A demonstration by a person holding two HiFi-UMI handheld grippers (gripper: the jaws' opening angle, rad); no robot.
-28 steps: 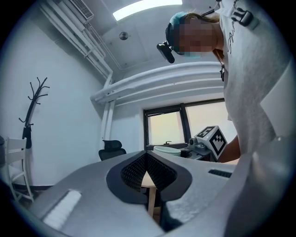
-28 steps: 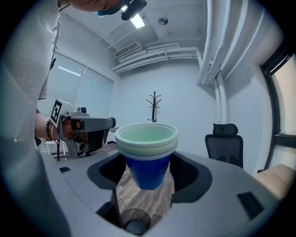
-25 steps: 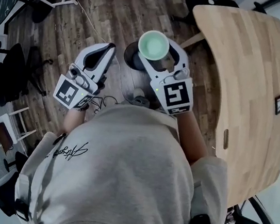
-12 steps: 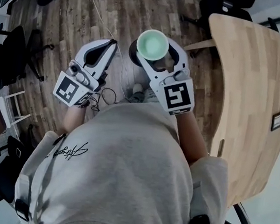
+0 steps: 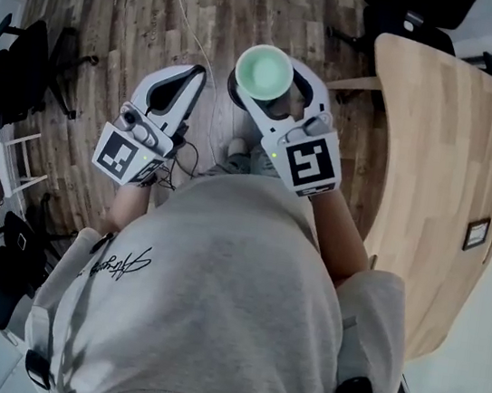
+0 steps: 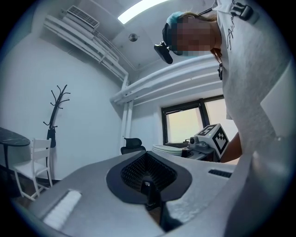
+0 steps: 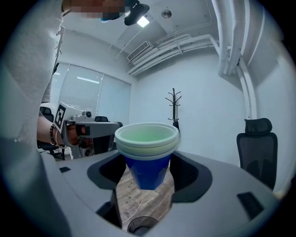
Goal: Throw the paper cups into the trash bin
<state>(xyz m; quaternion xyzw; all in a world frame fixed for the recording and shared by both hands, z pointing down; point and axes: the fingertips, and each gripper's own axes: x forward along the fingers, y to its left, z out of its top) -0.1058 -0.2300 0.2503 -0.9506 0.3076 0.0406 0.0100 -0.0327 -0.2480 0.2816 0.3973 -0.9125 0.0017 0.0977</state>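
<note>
The right gripper (image 5: 264,86) is clenched on a stack of paper cups (image 5: 265,71), one jaw on each side of the blue outer wall. The cups stand upright with their mouths up. From the right gripper view the stack (image 7: 147,152) shows several pale green rims nested one in another above the blue body, and the pads press on its lower half.

The trash bin (image 5: 234,99) is a dark round bin on the wood floor (image 5: 162,23). From the head view it lies under the cups, and only part of its rim shows at the 7 o'clock edge of the stack. In the right gripper view its dark rim (image 7: 140,226) sits at 6 o'clock, below the bottom of the cups and well apart from them.

The left gripper (image 5: 188,82) is held at 9 o'clock of the cups, beside the right one and not touching it. Its jaws are pressed together with nothing between them, as the left gripper view (image 6: 149,189) shows.

The pale wood worktop (image 5: 435,155) runs along the 3 o'clock side of the head view. A thin cable (image 5: 189,150) lies on the floor between the two grippers. A coat stand (image 7: 174,106) rises behind the cups at 12 o'clock in the right gripper view, and a black office chair (image 7: 256,143) is at 3 o'clock.
</note>
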